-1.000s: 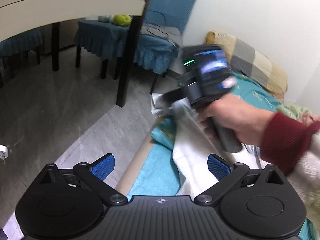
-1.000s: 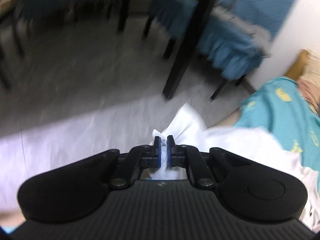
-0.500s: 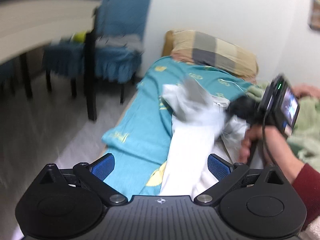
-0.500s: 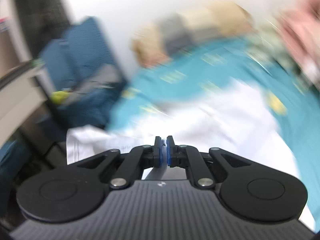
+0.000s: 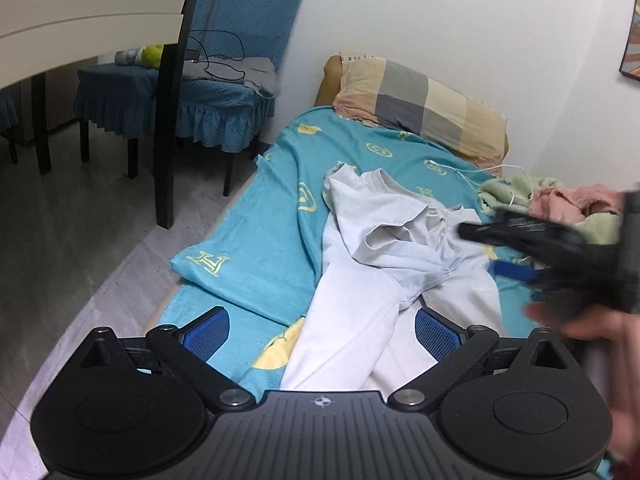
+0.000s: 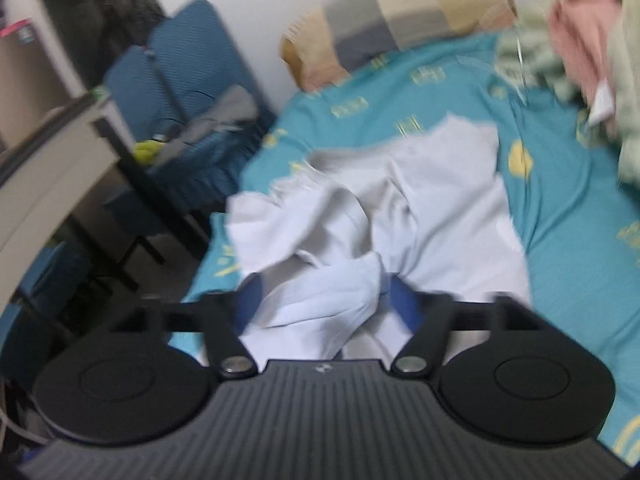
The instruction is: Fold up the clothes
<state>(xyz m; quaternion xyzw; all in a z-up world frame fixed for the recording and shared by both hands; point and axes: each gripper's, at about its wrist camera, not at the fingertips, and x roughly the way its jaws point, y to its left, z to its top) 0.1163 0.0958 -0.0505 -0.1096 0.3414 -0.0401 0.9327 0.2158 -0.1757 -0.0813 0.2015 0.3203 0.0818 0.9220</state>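
While the white shirt [image 5: 384, 248] lies crumpled on the bed [image 5: 256, 216], both my left gripper [image 5: 320, 328] and right gripper [image 6: 324, 300] are spread apart, holding nothing; grabbing several layers together could spoil the fold

Left wrist view: illumination is even and moderately bright, diffuse, with no hard shadows. The white wall [image 5: 460, 20] shows a soft gradient, brighter toward 1 o'clock. The floor [image 5: 80, 232] carries a dull sheen at 9 o'clock. Focus is sharp across the centre; the right gripper [image 5: 520, 248] and the hand [image 5: 592, 332] at 3 o'clock are smeared by motion blur. Fisheye bending curves the table edge [image 5: 92, 12] at 11 o'clock.

Right wrist view: the whole frame is softened by motion blur, including the white garment [image 6: 400, 220] and pillow [image 6: 392, 12]. Corners darken to black at 7 and 5 o'clock.
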